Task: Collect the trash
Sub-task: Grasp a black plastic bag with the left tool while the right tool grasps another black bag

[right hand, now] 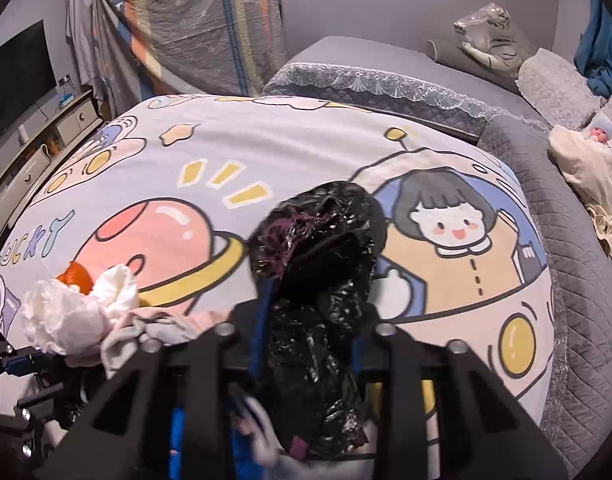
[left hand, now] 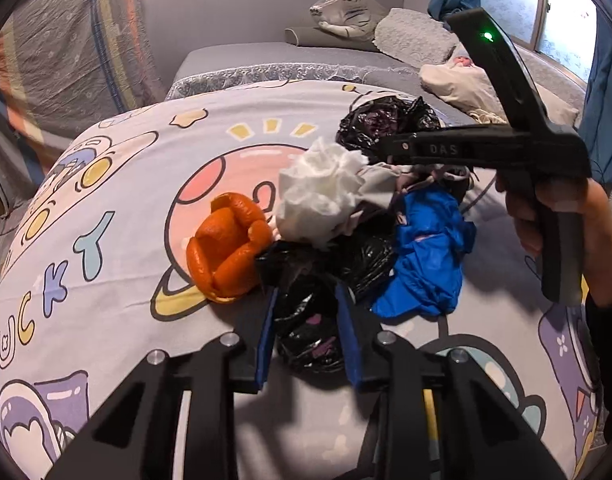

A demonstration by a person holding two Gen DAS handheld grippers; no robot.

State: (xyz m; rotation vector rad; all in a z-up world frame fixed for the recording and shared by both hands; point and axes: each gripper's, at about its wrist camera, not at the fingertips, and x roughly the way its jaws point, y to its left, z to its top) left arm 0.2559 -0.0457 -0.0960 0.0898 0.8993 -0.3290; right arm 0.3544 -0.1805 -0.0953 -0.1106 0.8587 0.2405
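A black trash bag (left hand: 326,280) lies on the cartoon bedsheet (left hand: 125,184). My left gripper (left hand: 308,300) is shut on its near edge. My right gripper (right hand: 312,308) is shut on the bag's far edge (right hand: 318,248); in the left wrist view its black body (left hand: 486,148) reaches in from the right, pinching the black plastic (left hand: 386,120). On the bag's opening rest a crumpled white tissue (left hand: 322,192), grey-pink cloth (left hand: 380,184) and a blue glove (left hand: 426,256). Orange peel (left hand: 229,248) lies on the sheet left of the bag. The tissue (right hand: 73,312) and peel (right hand: 75,276) also show at the right wrist view's lower left.
A grey sofa (right hand: 386,80) with a plush tiger (left hand: 342,8) and a swaddled doll (right hand: 586,152) stands behind. A covered rack (right hand: 197,20) and a TV stand (right hand: 37,140) are at the left. A hand (left hand: 566,232) holds the right gripper.
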